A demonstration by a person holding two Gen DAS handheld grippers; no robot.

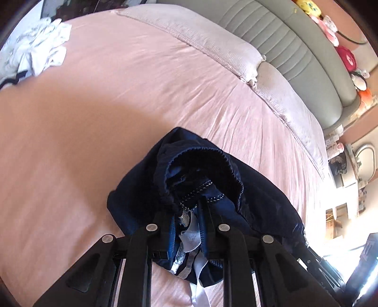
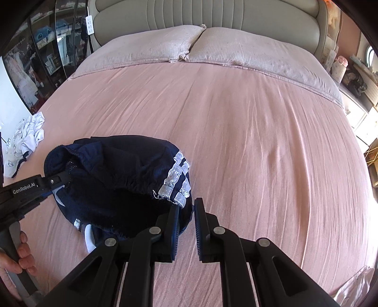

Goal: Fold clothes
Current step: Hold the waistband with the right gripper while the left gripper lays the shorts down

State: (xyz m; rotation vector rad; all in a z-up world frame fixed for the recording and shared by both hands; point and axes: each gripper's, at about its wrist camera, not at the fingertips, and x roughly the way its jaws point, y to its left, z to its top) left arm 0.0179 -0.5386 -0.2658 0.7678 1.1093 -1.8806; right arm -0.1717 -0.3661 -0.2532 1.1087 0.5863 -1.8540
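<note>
Nearest, left gripper (image 1: pixel 189 212): fingers pinched together on the navy garment (image 2: pixel 113 179), with cloth and a white tag bunched between them. From the right wrist view it grips the garment's left edge, near the waistband opening. A hand (image 2: pixel 16 257) holds its handle at lower left.

Right gripper (image 2: pixel 186 226): a narrow gap shows between the pads, nothing in it. It looks empty, nearly pressed together, just beside the garment's near right edge and silver stripes (image 2: pixel 176 184); whether its left finger brushes the cloth is hard to say.

Garment: one, crumpled in a heap on the pink bedsheet (image 2: pixel 259 141), near left of the bed. Judged light, soft and limp, perhaps a little slick; it will sag and slide rather than hold shape. The elastic waistband looks the firmest hold, one corner for each gripper.

Farther left: one white clothes pile (image 2: pixel 28 134) at the bed edge, well apart. Far: two pillows (image 2: pixel 236 49), side by side against one padded headboard (image 2: pixel 212 14).
</note>
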